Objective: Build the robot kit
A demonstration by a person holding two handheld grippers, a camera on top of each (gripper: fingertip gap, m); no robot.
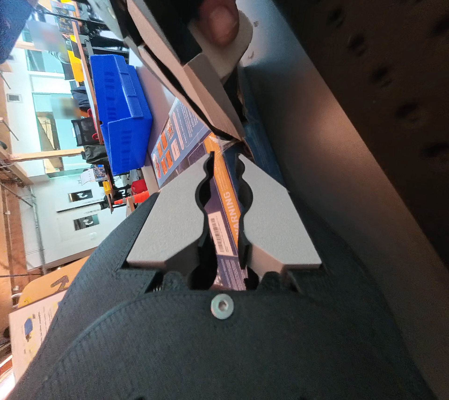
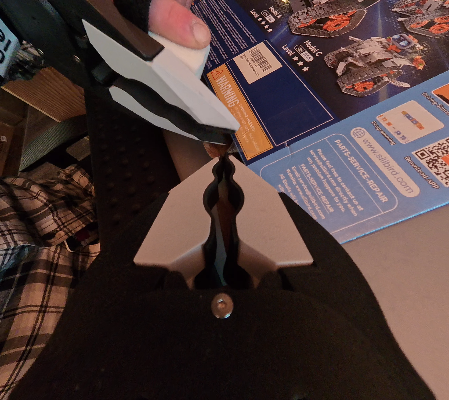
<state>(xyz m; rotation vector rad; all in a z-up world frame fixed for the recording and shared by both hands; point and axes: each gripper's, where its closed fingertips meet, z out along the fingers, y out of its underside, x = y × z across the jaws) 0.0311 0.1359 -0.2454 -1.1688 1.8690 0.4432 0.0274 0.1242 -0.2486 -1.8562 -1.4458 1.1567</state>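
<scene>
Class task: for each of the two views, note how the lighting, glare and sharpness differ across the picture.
Left wrist view: bright daylit background, dim dark panel at right, blurred fingertip near the lens, tilted wide-angle scene. Right wrist view: warm dim light, a small glare spot on the glossy toy box, soft plaid cloth at the edge.

The left wrist view is rolled on its side, looking along its gripper's fingers (image 1: 224, 196) very near a toy box (image 1: 175, 135), with a room stretching off at frame left; the right wrist view looks down, close, on the same toy box (image 2: 303, 101) at upper right; both views share that box's corner.
</scene>
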